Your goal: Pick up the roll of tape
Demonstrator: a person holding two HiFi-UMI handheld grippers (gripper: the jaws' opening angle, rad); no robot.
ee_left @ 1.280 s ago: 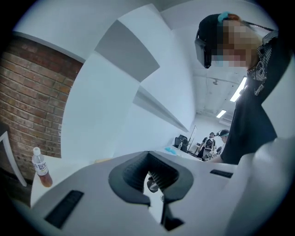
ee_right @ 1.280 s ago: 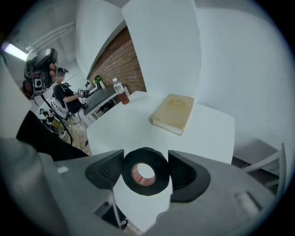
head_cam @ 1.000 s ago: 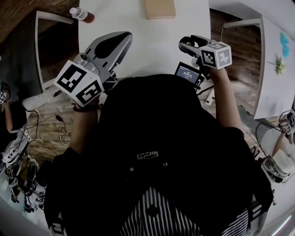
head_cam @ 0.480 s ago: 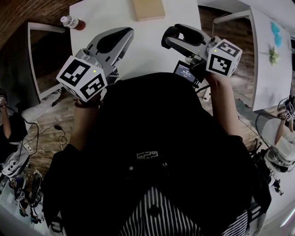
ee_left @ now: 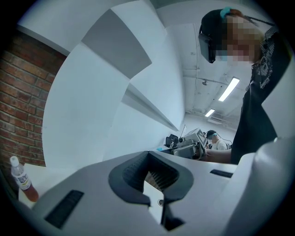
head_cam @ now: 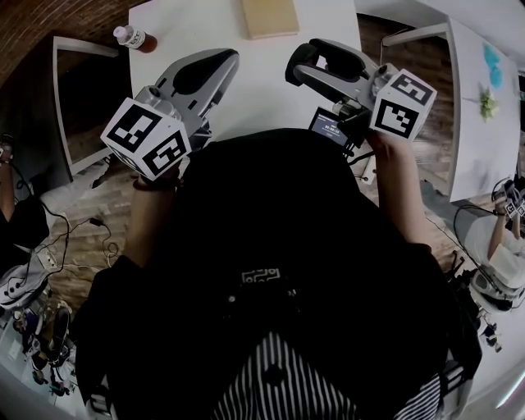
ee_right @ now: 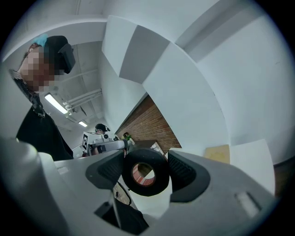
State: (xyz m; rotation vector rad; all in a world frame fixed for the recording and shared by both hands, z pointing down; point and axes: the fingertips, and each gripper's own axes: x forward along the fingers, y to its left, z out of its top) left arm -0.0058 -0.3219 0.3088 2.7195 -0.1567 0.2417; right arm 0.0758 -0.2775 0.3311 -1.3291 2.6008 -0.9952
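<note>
- The right claw (ee_right: pixel 145 170) grips a black roll of tape (ee_right: pixel 159 180). Its two dark ribbed pads (ee_right: pixel 110 171) stand partly apart and press on opposite sides of the roll.
- The roll stands on edge between the pads, with its hole facing the right gripper view. A reddish inner core shows inside the ring.
- In the head view this claw is held up over the near part of the white tabletop (head_cam: pixel 246 82), and the roll is held clear of it.
- The left claw (ee_left: pixel 147 159) is closed, with its dark pad tips meeting and nothing between them. It hangs over the near left part of the tabletop, pointing away from the person.
- Each claw carries a white cube with black square markers, the left cube (head_cam: pixel 148 138) and the right cube (head_cam: pixel 404 102) both close to the person's chest.
- A small lit screen (head_cam: pixel 330 127) sits under the right claw's body.
- A flat tan rectangular block (head_cam: pixel 269 16) lies at the far edge of the tabletop, well apart from both claws.
- A small clear bottle with a white cap and reddish-brown contents (head_cam: pixel 131 37) stands upright at the far left corner.
- The person wears a black top.
</note>
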